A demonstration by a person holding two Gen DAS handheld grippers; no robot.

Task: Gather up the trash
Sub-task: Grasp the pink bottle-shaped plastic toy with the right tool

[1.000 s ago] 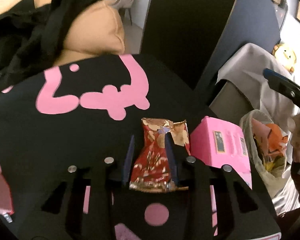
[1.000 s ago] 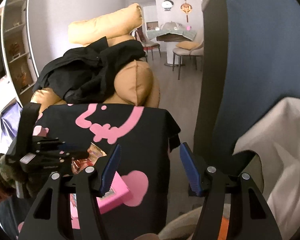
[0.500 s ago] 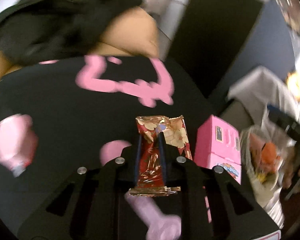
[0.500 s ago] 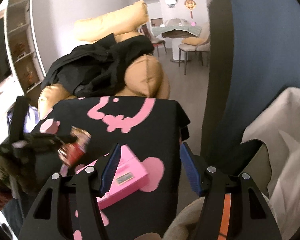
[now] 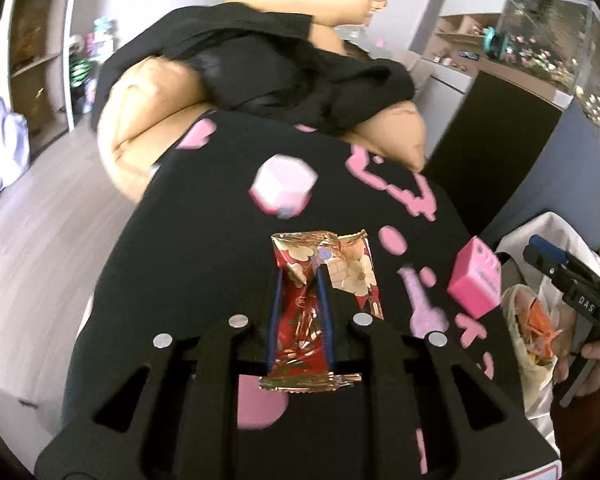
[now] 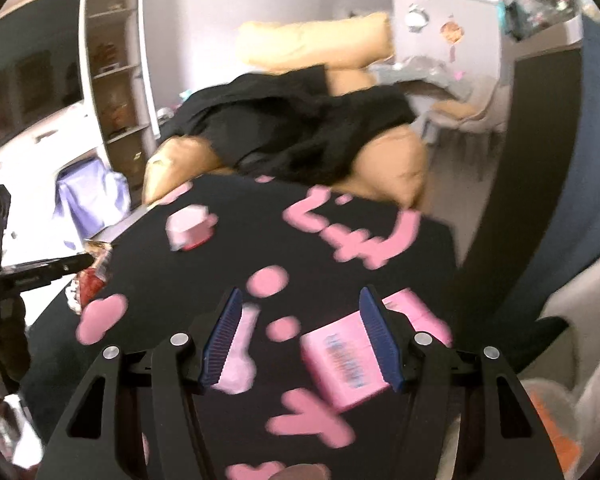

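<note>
Our left tongs (image 5: 299, 276) are clenched on the crinkly red-and-gold foil snack wrapper (image 5: 324, 280), lifted clear above the black cloth-covered surface with pink shapes (image 5: 204, 232). Our right tongs (image 6: 300, 336) stand released over the pink cardboard box (image 6: 342, 368), which lies on that cloth. We judge the wrapper light, limp and slippery, so a mid-body pinch suits it; the box looks stiff and best taken across its narrow sides.
</note>
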